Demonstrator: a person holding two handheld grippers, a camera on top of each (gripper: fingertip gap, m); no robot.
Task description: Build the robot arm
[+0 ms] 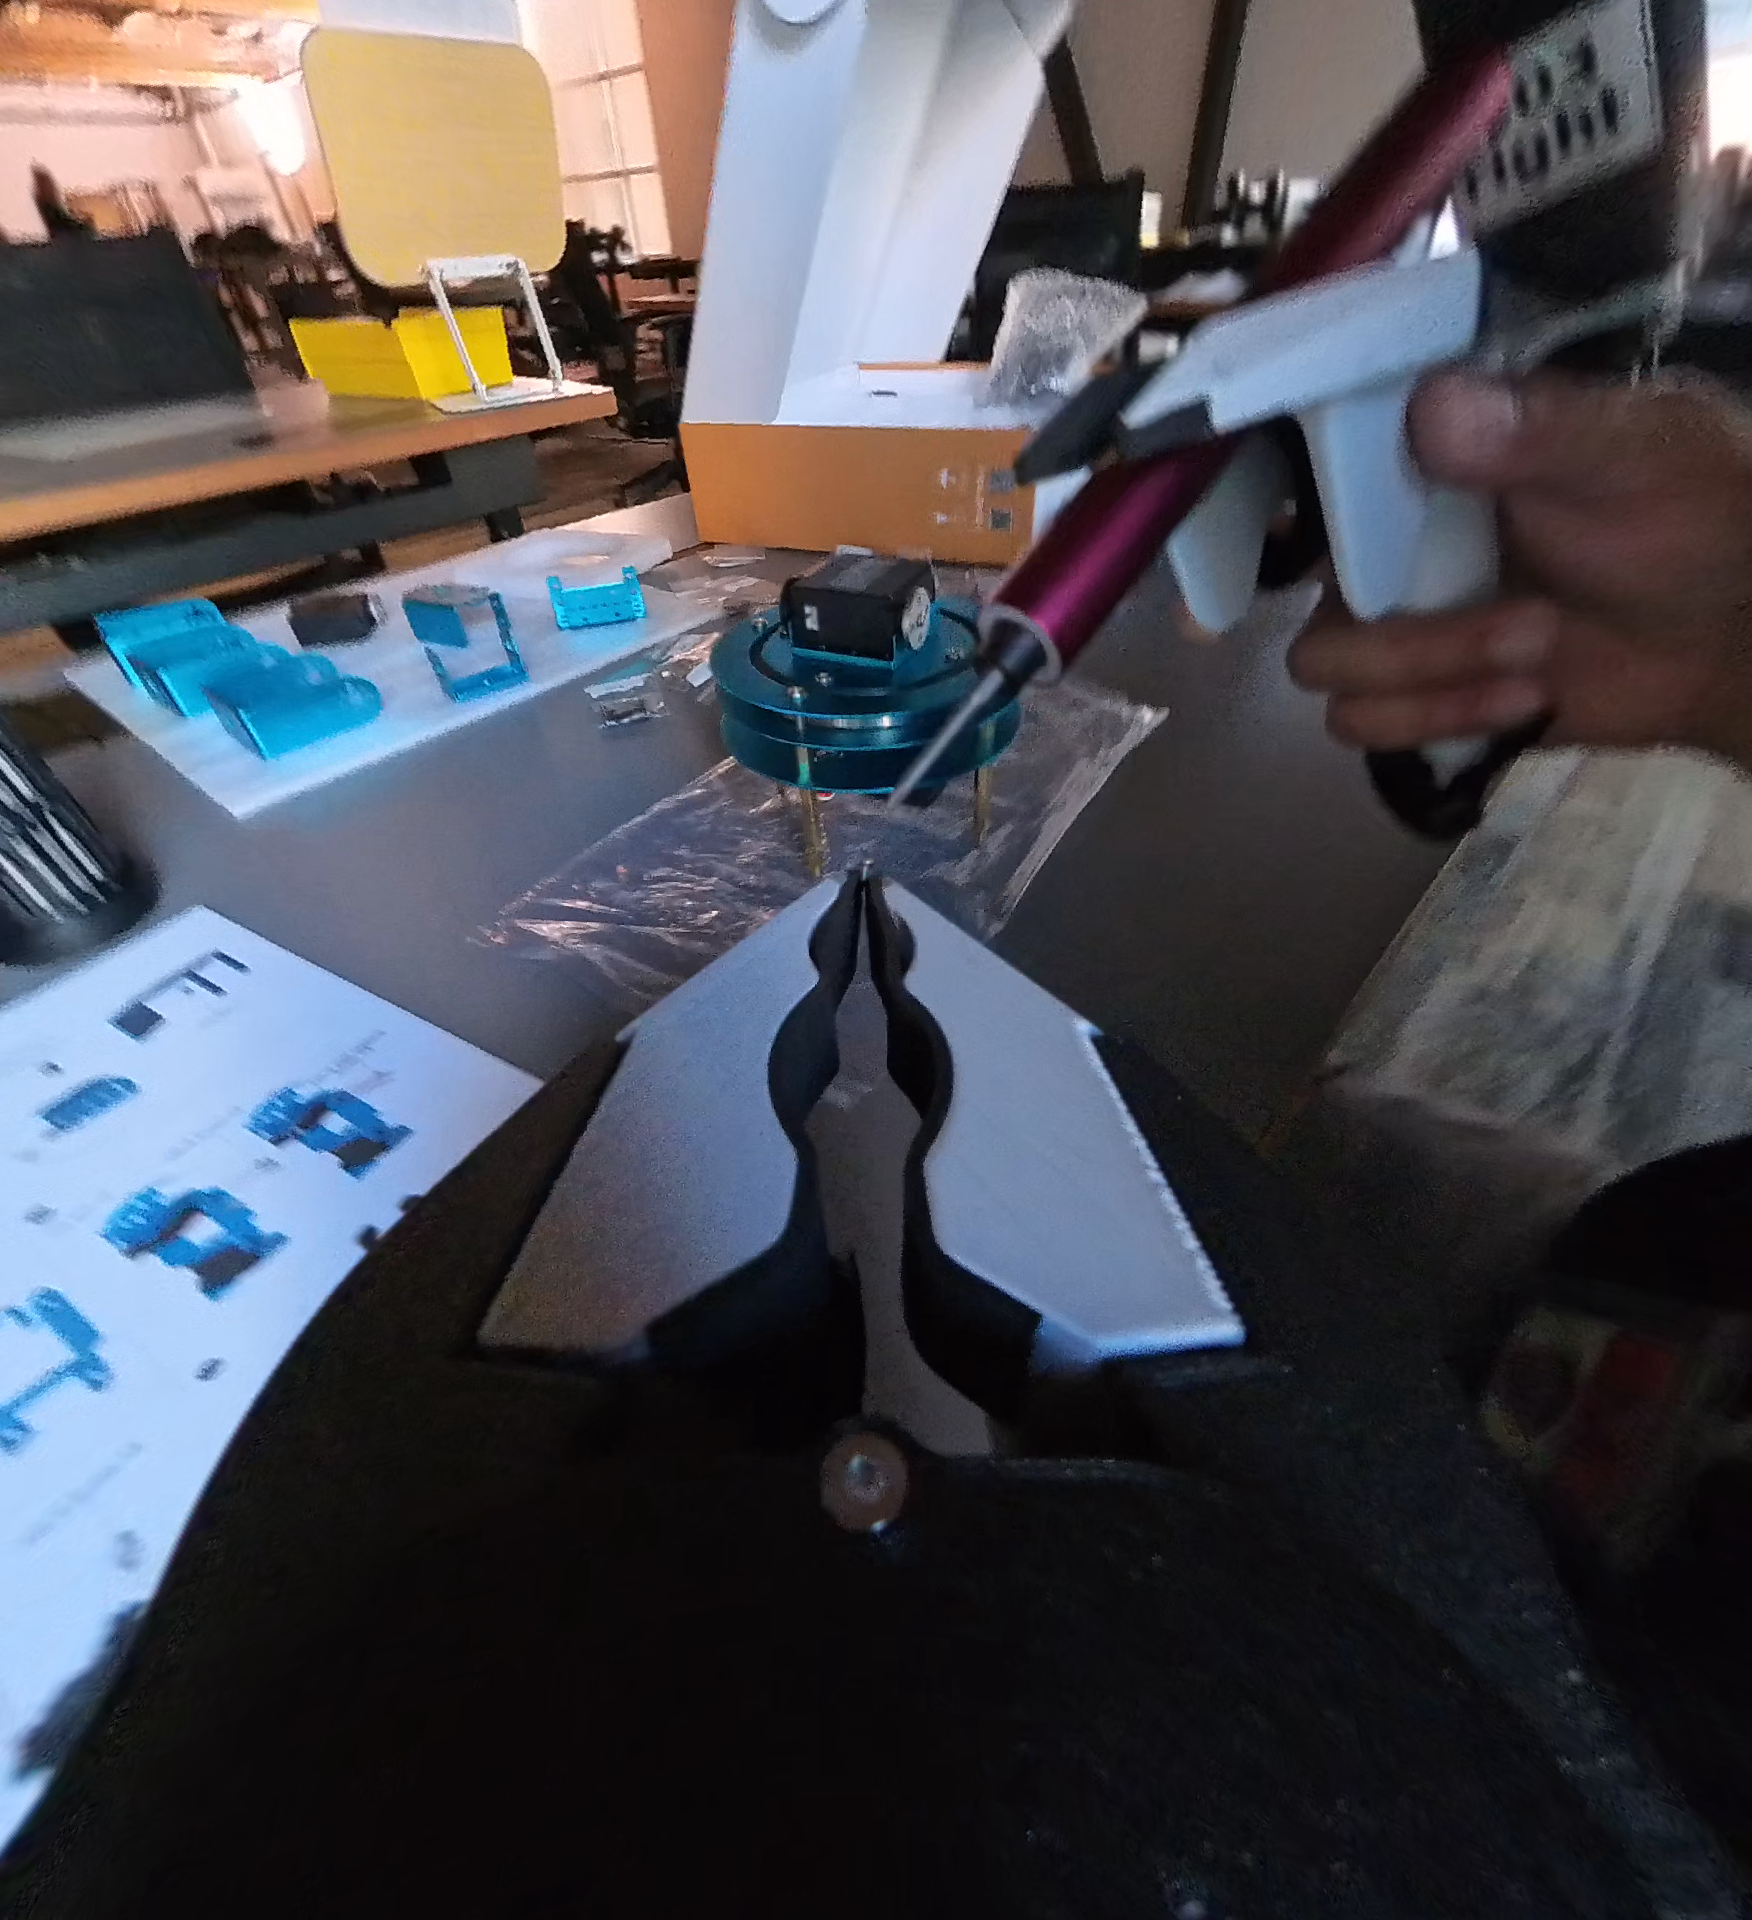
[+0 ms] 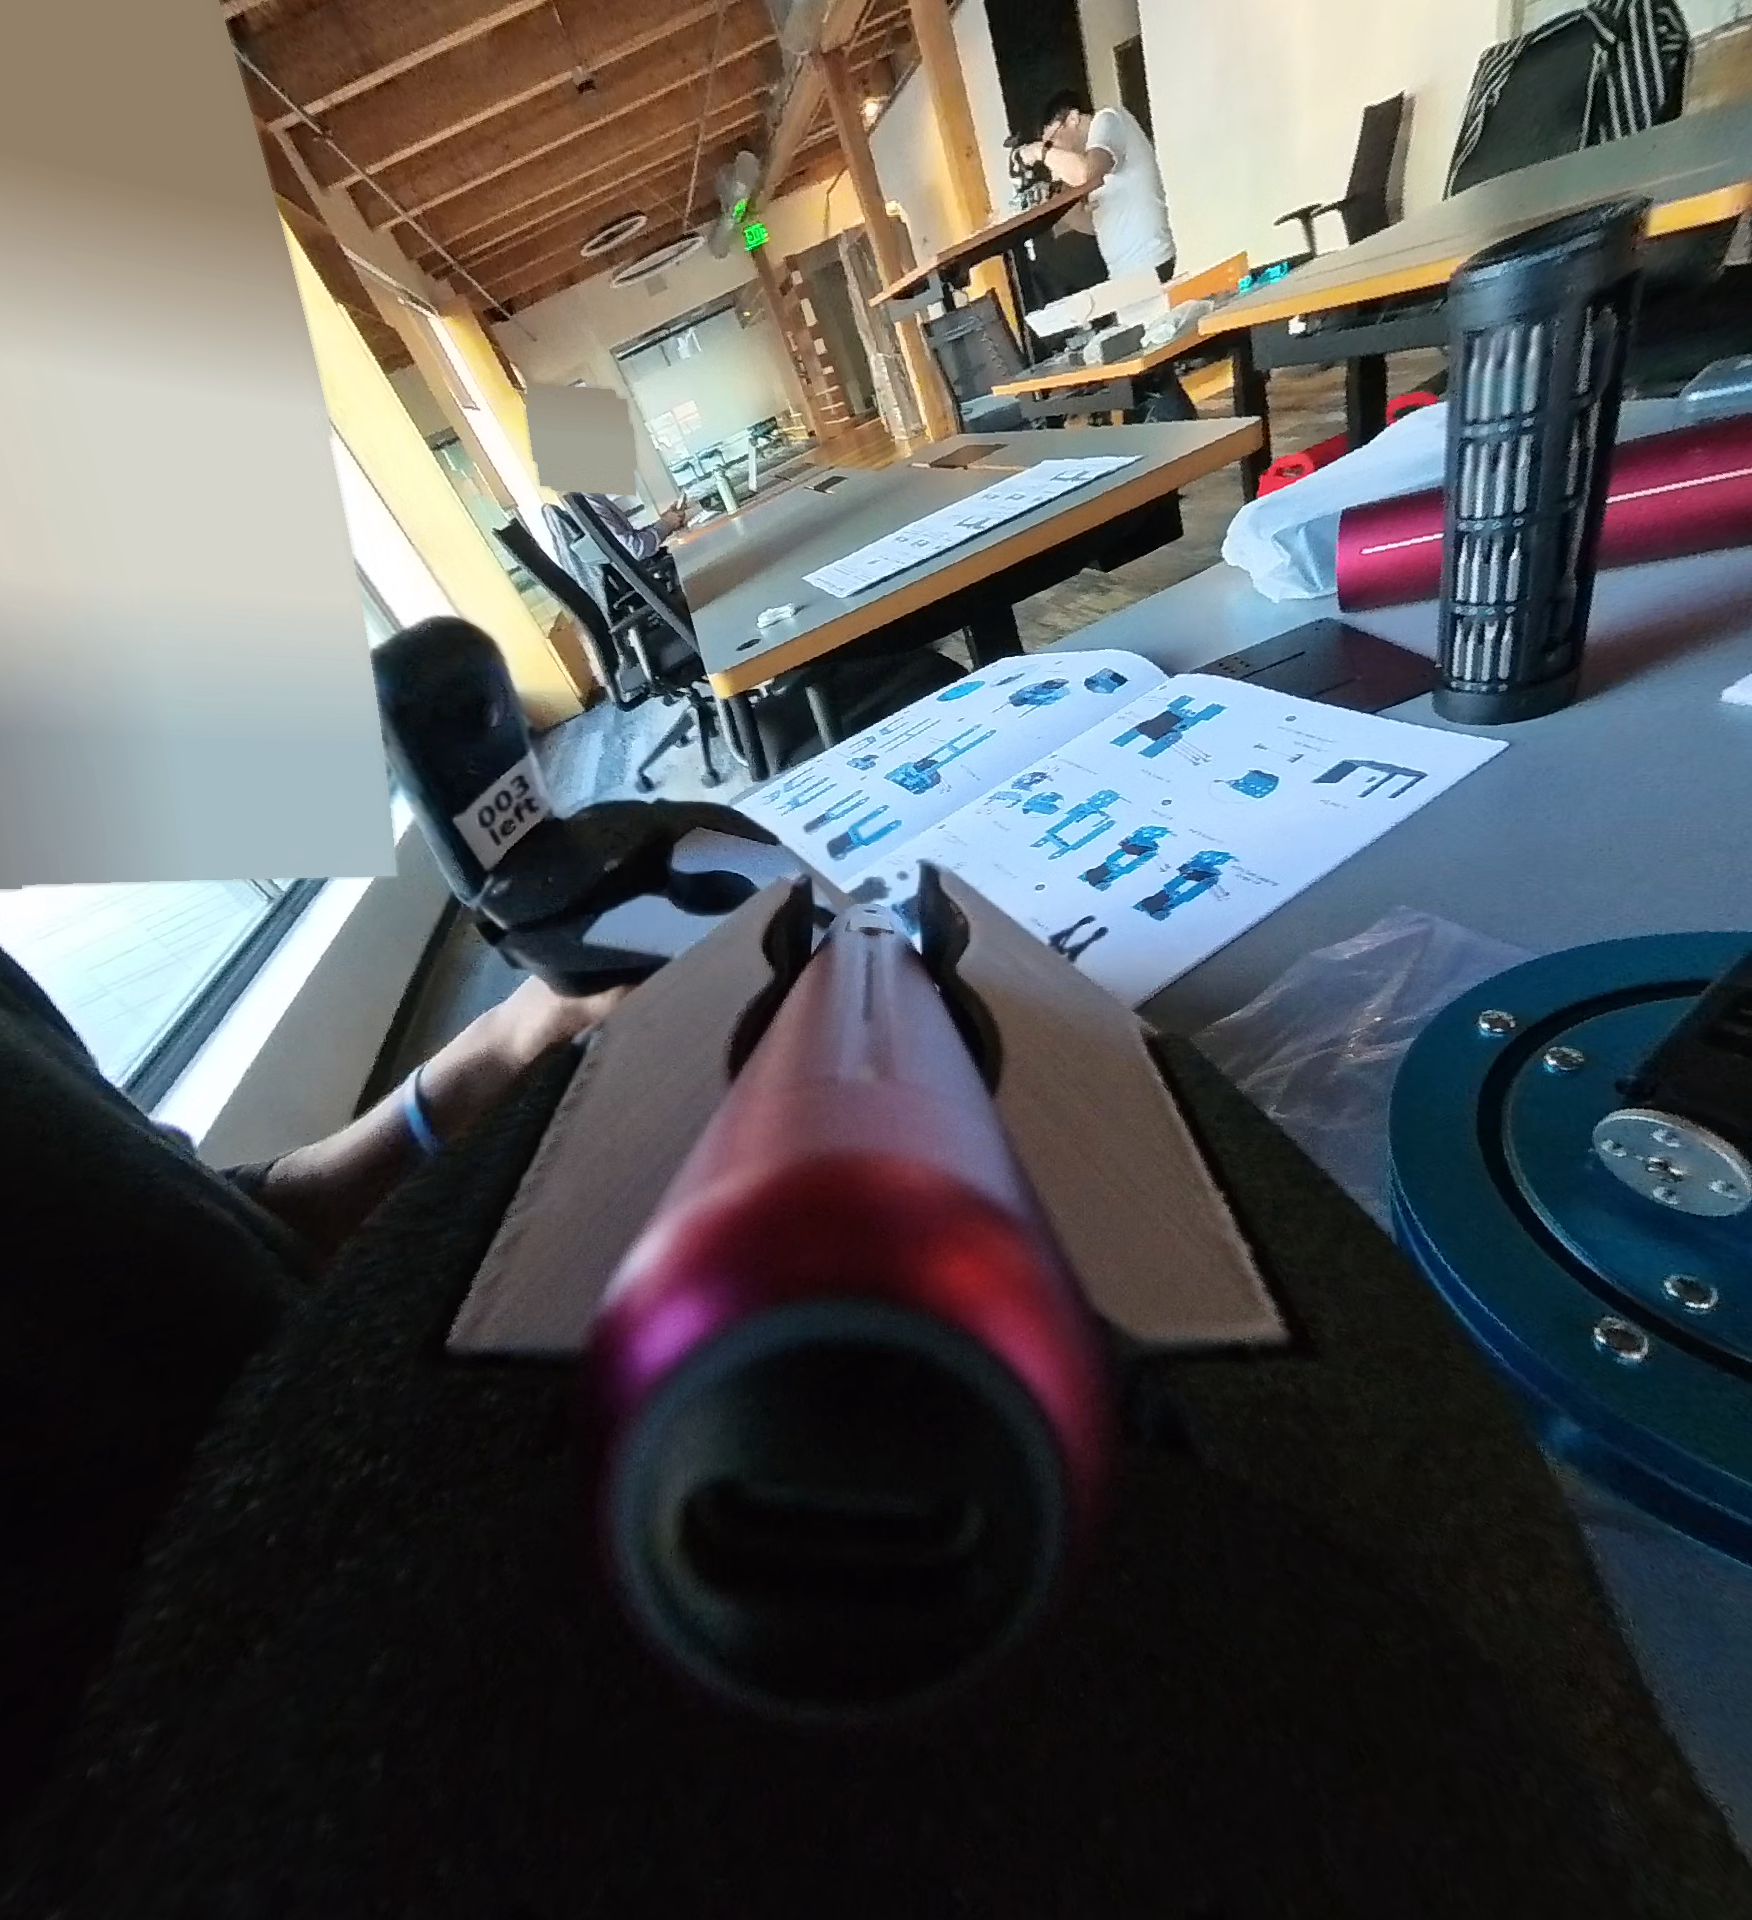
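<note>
My left gripper (image 1: 864, 896) is shut, and a tiny silvery screw (image 1: 864, 867) is pinched at its very tips above a clear plastic bag (image 1: 747, 883). Just beyond it stands a blue round base (image 1: 851, 717) on brass legs, with a black servo (image 1: 856, 613) on top. My right gripper (image 2: 867, 906) is shut on a magenta electric screwdriver (image 2: 851, 1143) that lies along its fingers. In the left wrist view the screwdriver (image 1: 1111, 540) slants down to the left. Its bit tip (image 1: 919, 795) hangs in front of the base, close above the screw.
An open manual (image 2: 1111, 810) lies on the grey table at the left. A black bit holder (image 2: 1526, 468) stands behind it. A white tray (image 1: 228, 769) carries several blue metal parts. An open cardboard box (image 1: 851, 488) stands at the back. A hand (image 1: 1630, 582) holds the right gripper. The gap from one gripper's tips to the other's is roughly 9 cm.
</note>
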